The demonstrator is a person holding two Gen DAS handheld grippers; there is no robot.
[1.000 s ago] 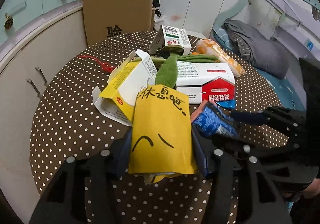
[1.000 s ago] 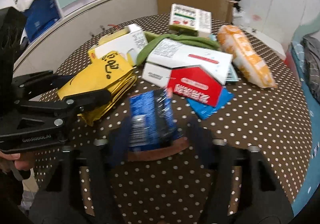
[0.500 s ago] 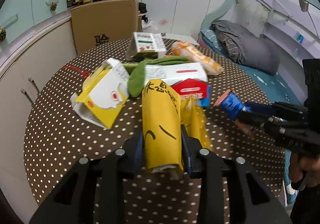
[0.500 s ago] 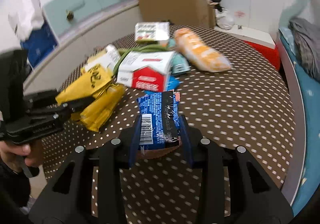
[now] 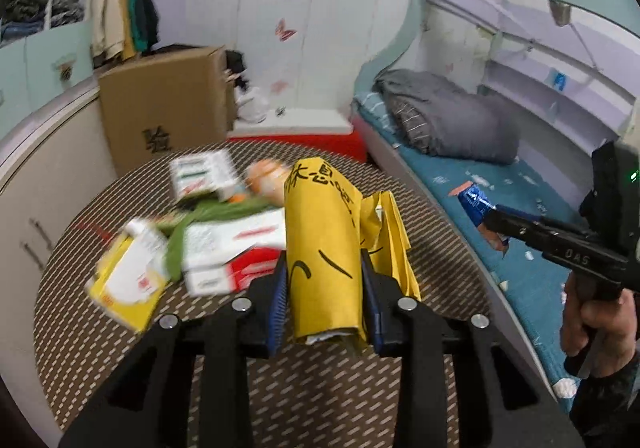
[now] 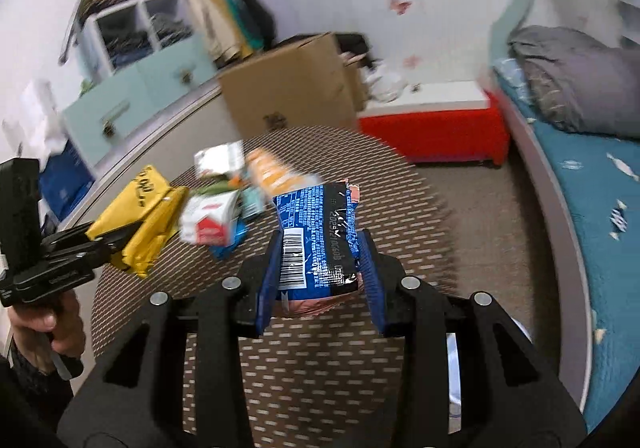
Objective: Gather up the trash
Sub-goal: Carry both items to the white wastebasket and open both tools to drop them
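Clamping the yellow paper bag (image 5: pixel 324 252) lengthwise, its long axis running out ahead, the left gripper (image 5: pixel 324 312) hangs above the table (image 5: pixel 120 360) while the right gripper (image 6: pixel 318 288), nearer the bed (image 6: pixel 592 216), pinches the blue snack wrapper (image 6: pixel 316 236).

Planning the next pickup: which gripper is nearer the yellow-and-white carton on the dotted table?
Left. The left gripper hangs just beside the yellow-and-white carton; the right gripper is off past the table's far side.
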